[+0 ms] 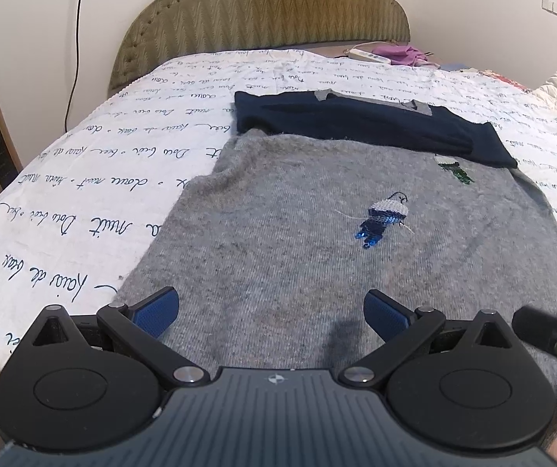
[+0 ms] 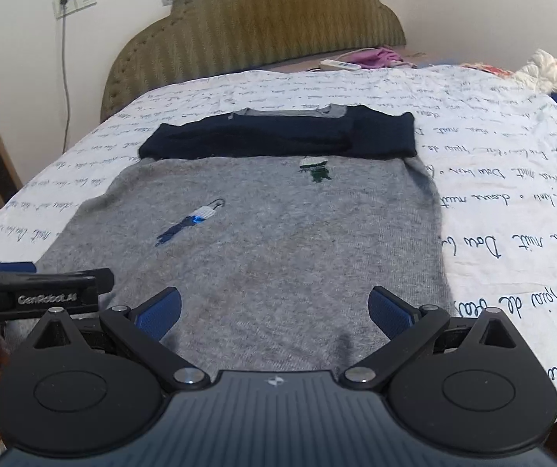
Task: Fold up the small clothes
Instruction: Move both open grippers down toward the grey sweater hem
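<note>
A grey knitted sweater point(image 1: 286, 233) with navy sleeves lies flat on the bed, hem nearest me. Its navy sleeves point(image 1: 356, 124) are folded across the top of the body, and two sequinned bird motifs point(image 1: 383, 220) show on the grey. It also shows in the right wrist view point(image 2: 278, 241), sleeves point(image 2: 286, 136) at the far end. My left gripper point(image 1: 271, 313) is open and empty, just above the hem on the left side. My right gripper point(image 2: 274, 313) is open and empty, above the hem on the right side. The left gripper's body point(image 2: 37, 295) shows at the left of the right wrist view.
The bed has a white cover with script lettering point(image 1: 83, 194) and an olive padded headboard point(image 1: 262, 7). A white remote point(image 1: 368, 56) and purple cloth point(image 1: 406, 54) lie near the headboard. More clothes point(image 2: 550, 74) are heaped at the far right. A cable point(image 1: 76, 39) hangs on the left wall.
</note>
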`<state>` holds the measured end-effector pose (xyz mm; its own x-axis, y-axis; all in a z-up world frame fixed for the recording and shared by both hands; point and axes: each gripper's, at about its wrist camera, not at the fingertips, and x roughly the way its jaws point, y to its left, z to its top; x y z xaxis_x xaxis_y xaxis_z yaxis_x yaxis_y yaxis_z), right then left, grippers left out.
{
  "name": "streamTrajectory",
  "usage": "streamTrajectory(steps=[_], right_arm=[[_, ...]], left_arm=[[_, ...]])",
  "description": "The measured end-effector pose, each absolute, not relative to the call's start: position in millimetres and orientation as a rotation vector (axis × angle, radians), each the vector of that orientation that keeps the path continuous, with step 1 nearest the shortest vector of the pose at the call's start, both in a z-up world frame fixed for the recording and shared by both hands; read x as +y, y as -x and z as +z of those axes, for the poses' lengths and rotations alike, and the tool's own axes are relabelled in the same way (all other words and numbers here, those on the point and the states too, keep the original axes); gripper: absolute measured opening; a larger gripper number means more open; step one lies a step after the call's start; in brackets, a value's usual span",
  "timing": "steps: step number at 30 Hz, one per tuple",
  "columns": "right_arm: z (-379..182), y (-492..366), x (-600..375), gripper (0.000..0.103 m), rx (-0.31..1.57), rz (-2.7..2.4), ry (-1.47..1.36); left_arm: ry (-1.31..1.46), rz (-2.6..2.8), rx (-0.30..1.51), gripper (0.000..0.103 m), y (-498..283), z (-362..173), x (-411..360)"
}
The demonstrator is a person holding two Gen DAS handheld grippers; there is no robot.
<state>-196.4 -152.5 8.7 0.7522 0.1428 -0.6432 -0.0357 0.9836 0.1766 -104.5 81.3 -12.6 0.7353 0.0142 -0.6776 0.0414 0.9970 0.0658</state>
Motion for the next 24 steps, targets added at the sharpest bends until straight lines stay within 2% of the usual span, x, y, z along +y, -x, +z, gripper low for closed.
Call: streamTrajectory(steps=[5, 11, 19, 24], right_arm=[[7, 198, -149, 0.103, 0.723, 0.151, -0.143], [23, 212, -166, 0.103, 0.554, 0.267, -0.209], [15, 207, -151, 0.103, 0.661, 0.247, -0.119], [5, 199, -162, 0.103, 0.735, 0.253, -0.198]], left_arm=[[-0.088, -0.017, 0.743, 0.102, 108, -13, 84], [-0.095, -0.005, 0.752, 0.101, 111, -15, 92], [-0.115, -0.020, 0.754, 0.101, 116, -15, 96], [-0.113, -0.024, 0.764, 0.096, 117, -16, 101]])
